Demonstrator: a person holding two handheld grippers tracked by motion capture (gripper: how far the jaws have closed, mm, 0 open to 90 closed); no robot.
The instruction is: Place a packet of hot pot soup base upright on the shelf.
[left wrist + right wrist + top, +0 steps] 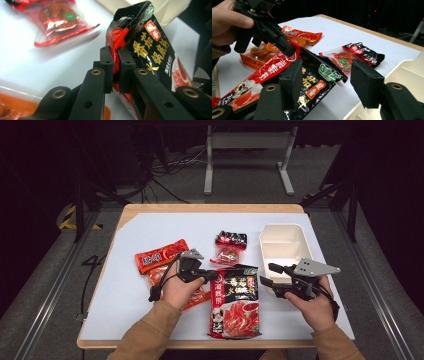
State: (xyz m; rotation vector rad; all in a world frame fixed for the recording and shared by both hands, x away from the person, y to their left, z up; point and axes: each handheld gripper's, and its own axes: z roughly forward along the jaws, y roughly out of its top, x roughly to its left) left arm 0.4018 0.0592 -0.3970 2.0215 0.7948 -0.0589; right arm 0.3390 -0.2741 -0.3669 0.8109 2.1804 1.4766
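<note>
Now left gripper (pixel 115 67) pinches the black-red sauce pouch (pixel 235 301) edge; lift level toward the cream box (pixel 283 247) at the table's right edge, right gripper (pixel 329 82) spread.

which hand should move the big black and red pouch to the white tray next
Left. Its claw is already shut on the pouch edge, lifting it. The right claw is open beside the tray, holding nothing.

The person wears tan sleeves with ribbed cuffs. Each hand holds a black tool, the left gripper (pixel 212 276) and the right gripper (pixel 269 274). Each has two chunky black jaws with small round brass rings and screw holes. A grey three-cornered plate sits on top of each. A black cable hangs from each one.
</note>
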